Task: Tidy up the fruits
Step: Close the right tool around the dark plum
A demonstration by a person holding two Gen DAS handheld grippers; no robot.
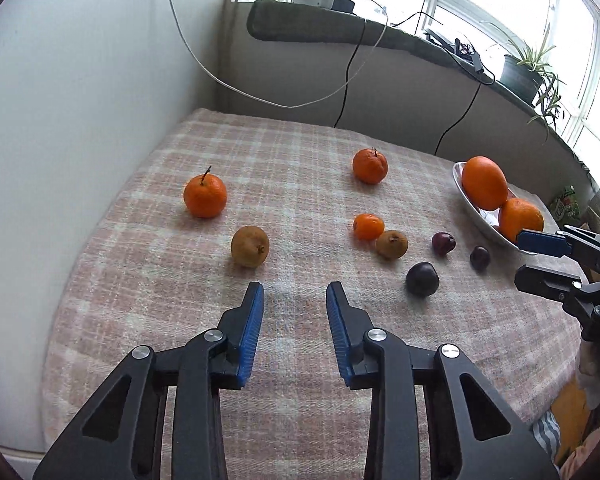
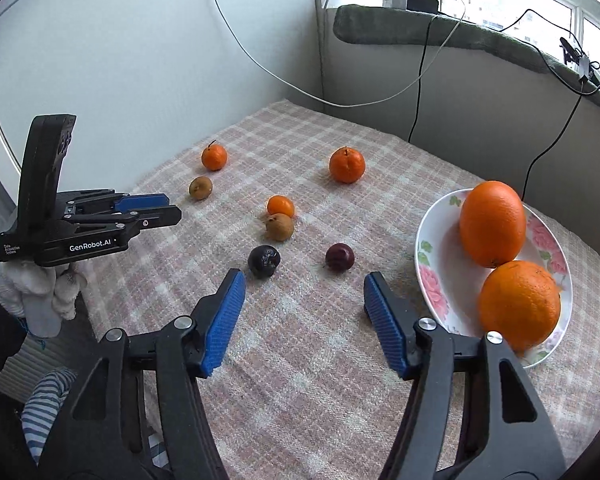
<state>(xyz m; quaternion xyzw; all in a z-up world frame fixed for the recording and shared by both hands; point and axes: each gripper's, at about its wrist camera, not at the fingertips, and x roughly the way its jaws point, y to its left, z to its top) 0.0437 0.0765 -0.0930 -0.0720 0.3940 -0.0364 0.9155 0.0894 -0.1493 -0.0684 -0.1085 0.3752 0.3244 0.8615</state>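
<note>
I have both hand-held grippers spread wide and empty above the worktop (image 1: pixel 180 320), which is covered in a pink plaid cloth. My left hand-held gripper (image 1: pixel 295 292) hangs over bare cloth near a brownish russet fruit (image 1: pixel 250 246). My right hand-held gripper (image 2: pixel 305 280) sits just near of a dark red plum (image 2: pixel 340 256), with a darker, wrinkled plum (image 2: pixel 264 261) to its left.

A floral oval plate (image 2: pixel 432 272) on the right carries two large glossy oranges (image 2: pixel 493 223), touching each other. Loose on the cloth are two stemmed tangerines (image 1: pixel 205 195), far left and far centre. A small mandarin (image 2: pixel 281 206) touches a second brown fruit (image 2: pixel 279 227). In the left view a third plum (image 1: pixel 479 257) lies near the plate.
</note>
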